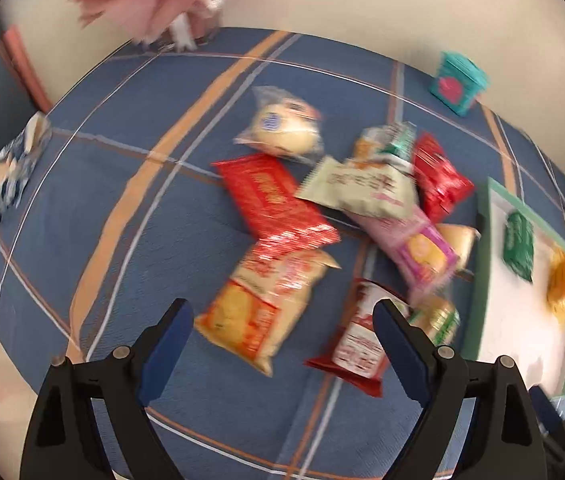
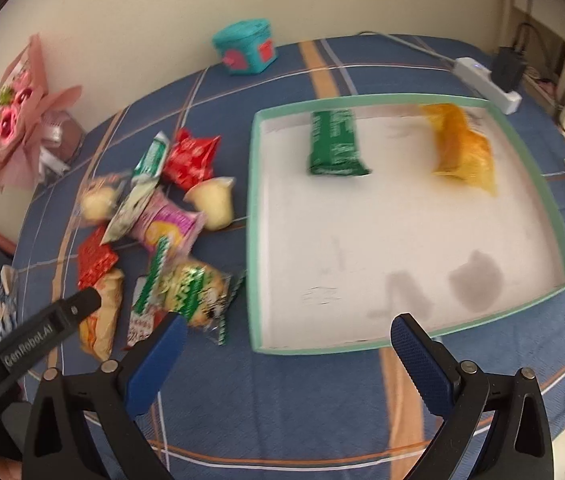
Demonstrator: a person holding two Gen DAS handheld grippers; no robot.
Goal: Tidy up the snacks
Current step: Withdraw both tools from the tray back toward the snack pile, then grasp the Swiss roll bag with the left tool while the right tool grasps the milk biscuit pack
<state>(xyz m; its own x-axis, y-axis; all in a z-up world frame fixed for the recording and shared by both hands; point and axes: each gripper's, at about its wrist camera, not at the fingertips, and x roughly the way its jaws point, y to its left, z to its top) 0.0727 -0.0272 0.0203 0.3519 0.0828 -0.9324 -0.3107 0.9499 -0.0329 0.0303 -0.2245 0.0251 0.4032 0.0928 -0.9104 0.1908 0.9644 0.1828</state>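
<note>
Your left hand-held gripper point(image 1: 284, 322) is spread wide with nothing between its blue pads. Just ahead of it, on the blue plaid bench point(image 1: 130, 184), lies the orange-and-cream snack bag point(image 1: 266, 304), its long axis running from near your left finger up and away to the right. Beyond it the red flat packet point(image 1: 274, 200) slants the other way, up to the left. By your right finger sits the dark red packet point(image 1: 358, 340), pointing roughly straight away from you.

Your right hand-held gripper point(image 2: 286, 334) is also spread and empty, over the near rim of the green-edged tray point(image 2: 256, 216). Far ahead inside the tray, the green packet point(image 2: 334, 142) lies lengthwise away from you; the orange bag point(image 2: 462, 148) lies to its right, tilted. The pile of snacks point(image 2: 154, 220) lies left of the tray.
</note>
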